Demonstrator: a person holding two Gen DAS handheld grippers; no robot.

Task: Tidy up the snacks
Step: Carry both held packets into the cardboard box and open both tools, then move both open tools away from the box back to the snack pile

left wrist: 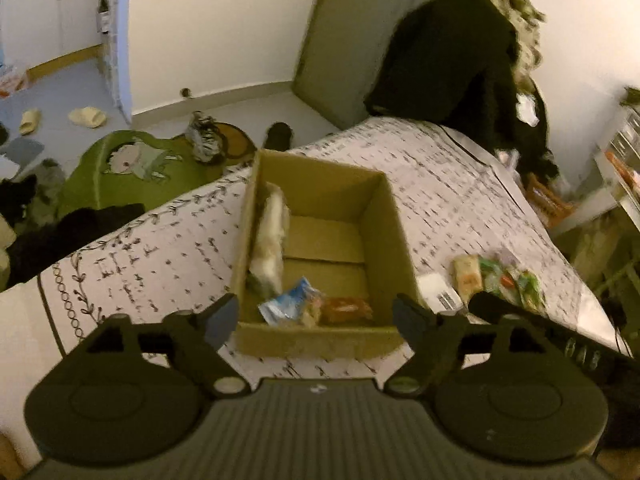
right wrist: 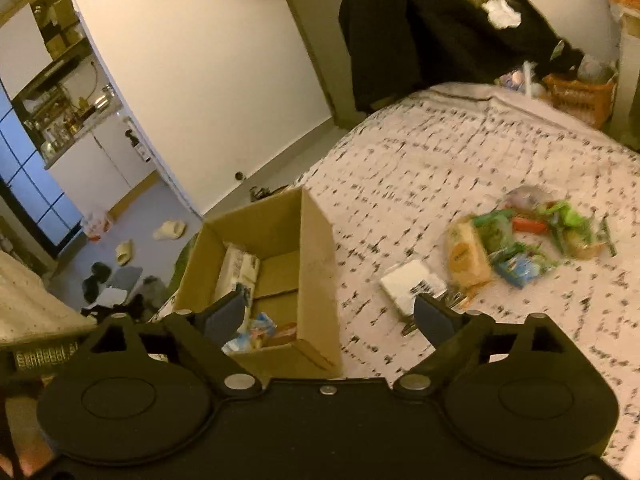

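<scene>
An open cardboard box [left wrist: 384,216] [right wrist: 316,248] stands on the bed. Inside it lie a long pale packet [left wrist: 270,240] [right wrist: 236,270] along the left wall, a blue and white packet [left wrist: 290,306] [right wrist: 256,330] and an orange-brown packet [left wrist: 346,309] at the near wall. My left gripper [left wrist: 316,320] hovers open over the box's near edge, with nothing between its fingers. My right gripper [right wrist: 330,316] is open too, above the box's right wall, holding nothing. To the right of the box lies a loose pile of snacks [right wrist: 516,240] [left wrist: 496,280]: a yellow packet [right wrist: 468,260], green and blue packets, and a white packet [right wrist: 412,286].
The bedspread [right wrist: 440,160] is white with a dark pattern. Dark clothes [left wrist: 452,52] hang past the bed's far end, and an orange basket [right wrist: 580,96] sits at the far right. A green mat [left wrist: 120,168], slippers [left wrist: 86,116] and dark items lie on the floor to the left.
</scene>
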